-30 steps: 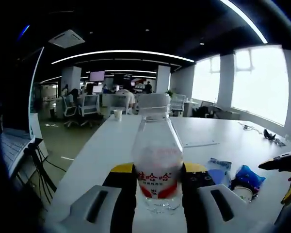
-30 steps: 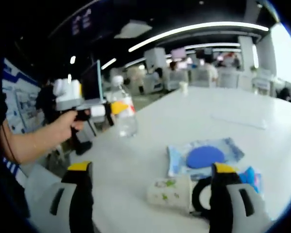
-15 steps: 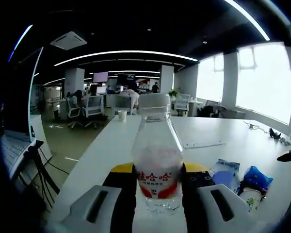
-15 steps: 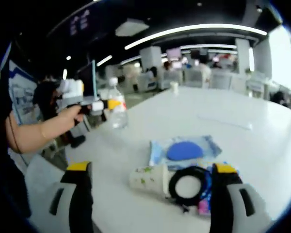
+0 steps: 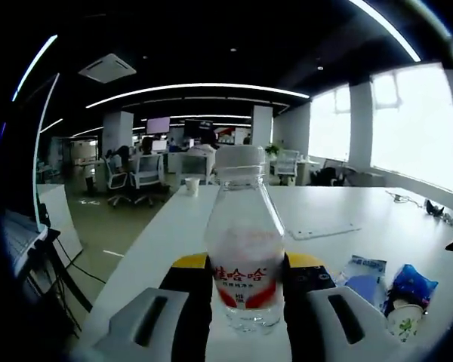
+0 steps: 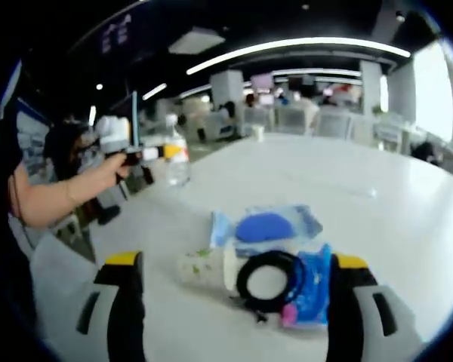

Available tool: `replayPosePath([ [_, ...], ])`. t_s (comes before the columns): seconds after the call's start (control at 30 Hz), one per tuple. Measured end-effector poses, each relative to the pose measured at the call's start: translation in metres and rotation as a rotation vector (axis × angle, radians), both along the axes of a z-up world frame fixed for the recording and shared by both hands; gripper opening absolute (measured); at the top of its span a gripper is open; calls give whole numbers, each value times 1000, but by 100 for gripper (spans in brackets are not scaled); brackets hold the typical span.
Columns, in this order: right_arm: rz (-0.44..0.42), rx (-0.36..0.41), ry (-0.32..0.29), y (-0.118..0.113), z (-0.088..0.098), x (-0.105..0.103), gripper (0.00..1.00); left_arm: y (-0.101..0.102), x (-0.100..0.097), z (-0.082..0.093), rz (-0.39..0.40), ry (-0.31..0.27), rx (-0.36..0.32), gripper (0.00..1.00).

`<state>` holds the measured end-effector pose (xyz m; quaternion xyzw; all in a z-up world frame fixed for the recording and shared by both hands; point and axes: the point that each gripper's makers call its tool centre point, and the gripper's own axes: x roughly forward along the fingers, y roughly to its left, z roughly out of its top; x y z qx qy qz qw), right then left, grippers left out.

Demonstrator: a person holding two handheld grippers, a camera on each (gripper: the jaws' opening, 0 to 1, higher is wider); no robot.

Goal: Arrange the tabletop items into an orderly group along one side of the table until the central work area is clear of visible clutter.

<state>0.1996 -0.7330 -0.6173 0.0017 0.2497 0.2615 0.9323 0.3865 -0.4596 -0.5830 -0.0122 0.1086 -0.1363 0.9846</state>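
**Bottle clamped, clutter between the right jaws**

The left claw (image 5: 247, 290) grips a clear water bottle (image 5: 245, 249) upright over the white bench (image 5: 325, 215). The right claw (image 6: 230, 302) stands wide, its jaws flanking a tipped paper cup (image 6: 200, 268), a black ring (image 6: 268, 277), possibly a cable coil, and a blue packet (image 6: 266, 225).

— What do I have on the table right now, counted?

— From my feeds: one clear water bottle (image 5: 244, 264), red label. One paper cup (image 6: 204, 268) lying on its side. One black ring-shaped item (image 6: 268, 281), I can't tell what it is. One blue crinkled bag (image 6: 311, 288). One clear packet with a blue round pad inside (image 6: 268, 225).

— Anything farther off?

— One small white cup (image 5: 191, 185) at the far end, and one flat sheet (image 5: 322, 230) on the tabletop.
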Motion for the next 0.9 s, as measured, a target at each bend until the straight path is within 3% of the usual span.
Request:
replayPosePath([
  [0.6,-40,5,57,-15,-28,8,100,-11,49,-34,123,6,3,34],
  [0.73,-45,2,68,-19,-33,9,100,-8,60,-40,176,-14,63,34],
  [0.9,-41,-8,86,-22,-42,4,100,-8,73,-44,189,-21,48,34],
])
